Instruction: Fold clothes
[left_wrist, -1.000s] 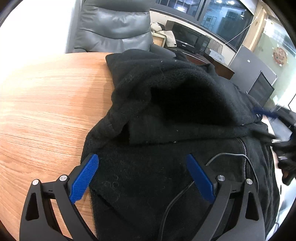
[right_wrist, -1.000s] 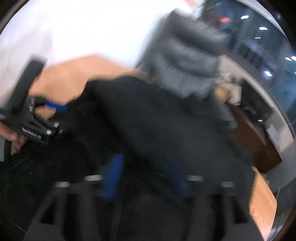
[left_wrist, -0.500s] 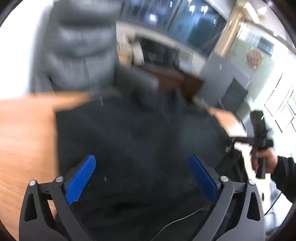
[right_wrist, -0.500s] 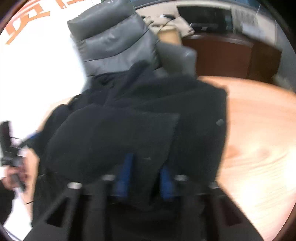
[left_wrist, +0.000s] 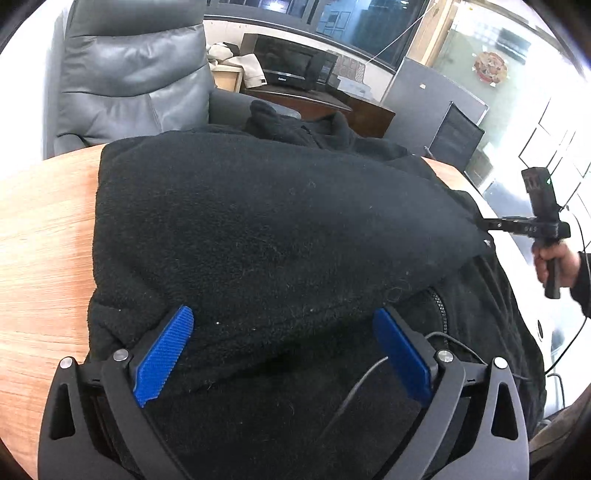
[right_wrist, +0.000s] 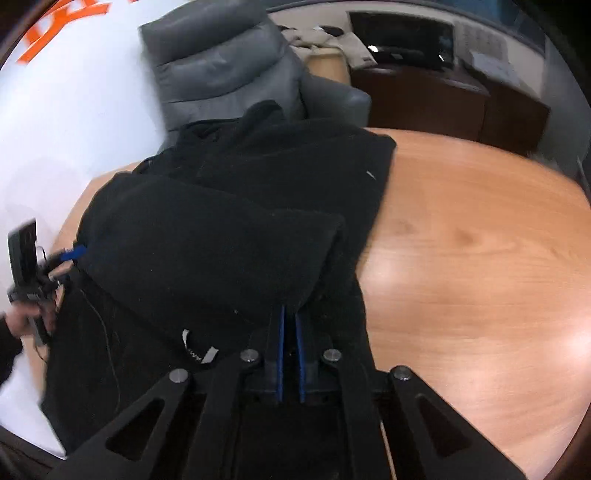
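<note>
A black fleece jacket lies on a round wooden table, with a thick folded layer draped over its zipped body. My left gripper is open, its blue pads either side of the fold's near edge without closing on it. In the right wrist view the jacket fills the left half, and my right gripper is shut on the fold's corner. The right gripper also shows at the jacket's right edge in the left wrist view. The left gripper appears at the far left of the right wrist view.
A grey leather chair stands behind the table. A dark cabinet with a monitor stands further back. Bare wood table surface lies to the jacket's right. A thin grey cable runs over the jacket near my left gripper.
The thick layer of the jacket has been pulled over the body toward the near edge. My right gripper has closed on its corner. My left gripper stays open.
</note>
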